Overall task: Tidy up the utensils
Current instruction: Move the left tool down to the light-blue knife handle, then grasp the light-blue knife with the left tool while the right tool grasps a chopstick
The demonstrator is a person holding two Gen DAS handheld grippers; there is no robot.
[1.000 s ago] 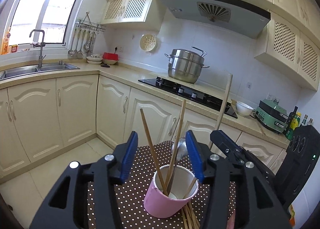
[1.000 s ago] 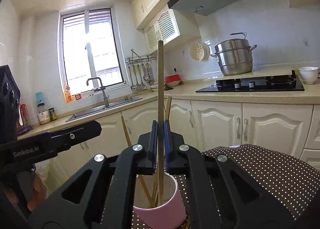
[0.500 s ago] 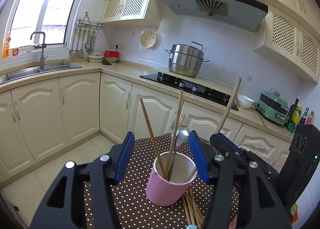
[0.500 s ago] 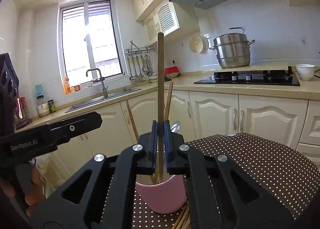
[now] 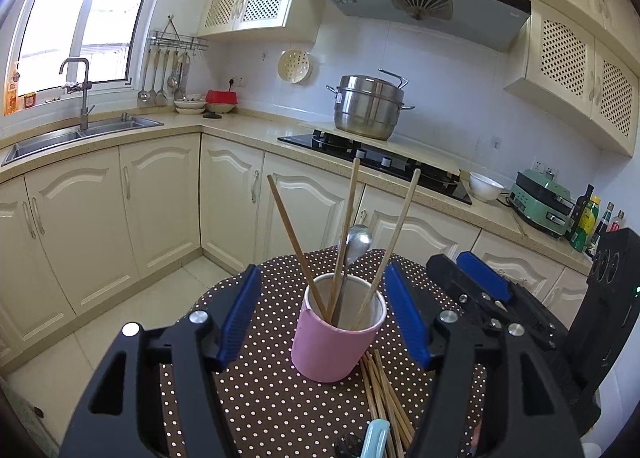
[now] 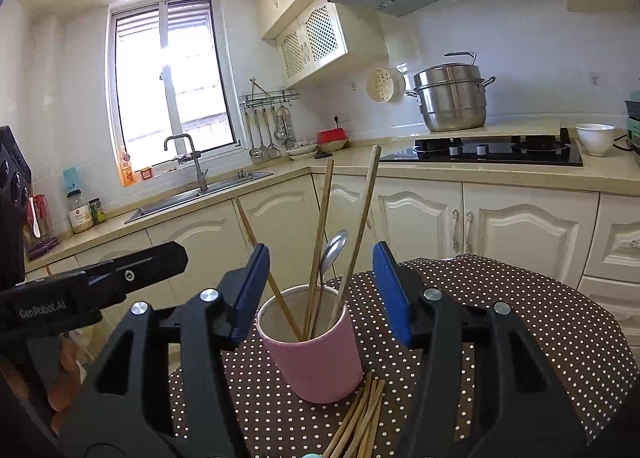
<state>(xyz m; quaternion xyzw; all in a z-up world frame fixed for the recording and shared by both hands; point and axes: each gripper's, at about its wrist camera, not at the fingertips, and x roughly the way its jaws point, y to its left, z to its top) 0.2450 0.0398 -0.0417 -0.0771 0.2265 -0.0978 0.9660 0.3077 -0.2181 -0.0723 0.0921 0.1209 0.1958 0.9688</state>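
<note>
A pink cup (image 5: 334,350) stands on the dotted round table (image 5: 260,398); it also shows in the right wrist view (image 6: 320,362). Three wooden chopsticks (image 5: 296,246) and a metal spoon (image 5: 358,240) stand in it. Several loose chopsticks (image 5: 384,394) lie on the cloth just in front of the cup, also in the right wrist view (image 6: 360,418). My left gripper (image 5: 324,314) is open and empty, its jaws either side of the cup. My right gripper (image 6: 322,290) is open and empty, just behind the cup.
A light blue handle (image 5: 376,438) lies at the near table edge. Behind are kitchen cabinets, a sink (image 5: 80,134), a hob with a steel pot (image 5: 368,106), a white bowl (image 5: 484,186) and bottles (image 5: 588,222) on the counter.
My right gripper has opened and let go of the chopstick, which now leans in the cup. Both grippers have drawn back from the cup a little.
</note>
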